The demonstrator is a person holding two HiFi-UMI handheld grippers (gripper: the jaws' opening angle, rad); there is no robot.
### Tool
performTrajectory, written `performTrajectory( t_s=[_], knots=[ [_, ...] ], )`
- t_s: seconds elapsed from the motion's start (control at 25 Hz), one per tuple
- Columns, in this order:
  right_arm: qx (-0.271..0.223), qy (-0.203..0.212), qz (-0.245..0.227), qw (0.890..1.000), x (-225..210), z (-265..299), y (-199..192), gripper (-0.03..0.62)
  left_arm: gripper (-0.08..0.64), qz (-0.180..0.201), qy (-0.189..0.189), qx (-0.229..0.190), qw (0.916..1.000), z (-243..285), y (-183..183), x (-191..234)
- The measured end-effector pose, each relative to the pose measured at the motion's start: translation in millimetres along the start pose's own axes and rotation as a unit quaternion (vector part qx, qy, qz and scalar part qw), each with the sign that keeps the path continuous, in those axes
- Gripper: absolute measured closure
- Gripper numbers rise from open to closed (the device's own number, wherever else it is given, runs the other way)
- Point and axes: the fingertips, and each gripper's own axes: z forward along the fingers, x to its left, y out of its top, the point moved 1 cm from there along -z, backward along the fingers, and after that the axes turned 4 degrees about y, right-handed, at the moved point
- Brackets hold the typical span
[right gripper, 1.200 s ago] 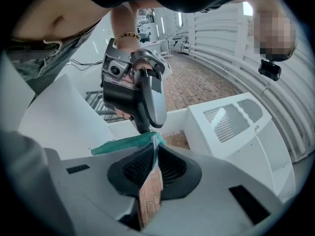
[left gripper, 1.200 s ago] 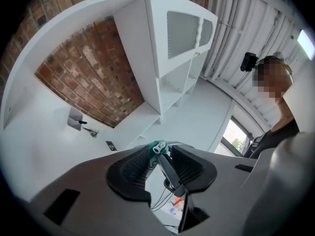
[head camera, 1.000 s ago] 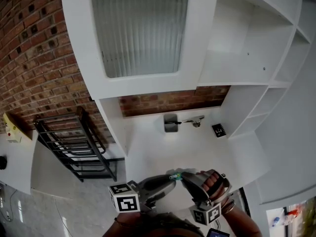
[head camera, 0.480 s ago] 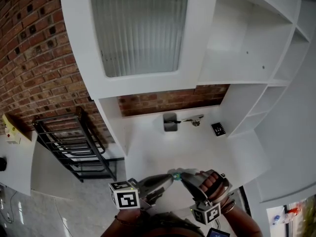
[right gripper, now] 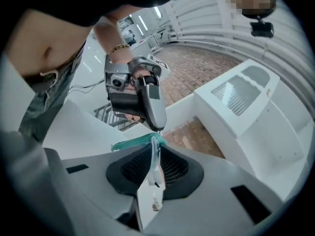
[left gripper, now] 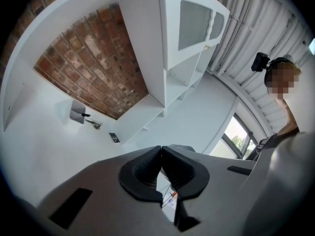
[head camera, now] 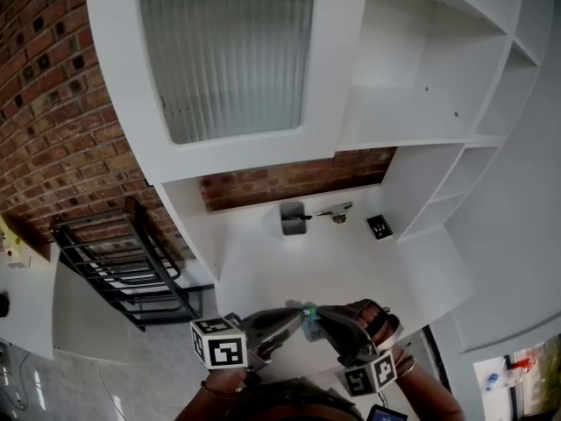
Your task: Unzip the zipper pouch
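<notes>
1. Right gripper (right gripper: 155, 149): the pads are clamped on the zipper pouch (right gripper: 149, 191). The pouch is a thin white sleeve standing edge-on between them at lower centre of the right gripper view. Its teal zipper band (right gripper: 132, 142) runs left from the jaw tips.
2. Left gripper (left gripper: 161, 151): the jaws are pressed fully together. In the right gripper view its tip meets the teal band just above the right jaws. Whether a pull tab is caught between the pads cannot be made out.
3. In the head view, both grippers meet at lower centre and hold the pouch in the air in front of the white counter (head camera: 289, 270).

Progress, as a judgement: both grips appear set, and the band reads as 1 closed strip with no gap. The whole zipper travel is probably left to do.

Containers:
- Pouch: the contents are not visible.
- Grey cup (head camera: 294, 219), centre of the head view at the back of the counter: a dark item juts from it, but its type cannot be told.
- Open shelves (head camera: 421, 60), upper right: nothing is visible on them.
</notes>
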Motion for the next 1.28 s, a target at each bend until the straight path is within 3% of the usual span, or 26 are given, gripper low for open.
performTrajectory(
  t_s=[0.16,0.44,0.56,0.68,0.76,0.92,1.28],
  knots=[
    [-0.024,0.059,0.116,0.991,-4,-3,0,0.493,0.557,0.049,0.006,0.033,0.9982,4,1,-2],
    [-0.061,0.146,0.304,0.939,-13,-13,1,0.373,0.557,0.068,-0.015,0.066,0.9954,10,-6,-9],
    [-0.070,0.179,0.341,0.920,-9,-6,1,0.371,0.557,0.076,-0.027,0.077,0.9937,10,-9,-13],
    [-0.056,0.220,0.353,0.908,0,2,2,0.373,0.557,0.079,-0.038,0.089,0.9922,9,-11,-16],
    [-0.048,0.232,0.344,0.909,3,4,5,0.397,0.557,0.081,-0.042,0.095,0.9913,8,-12,-17],
    [-0.034,0.225,0.328,0.917,5,5,5,0.551,0.557,0.070,-0.037,0.098,0.9921,7,-13,-15],
    [-0.017,0.183,0.294,0.938,12,7,-3,0.578,0.557,0.046,-0.021,0.109,0.9927,9,-22,-2]
  ],
)
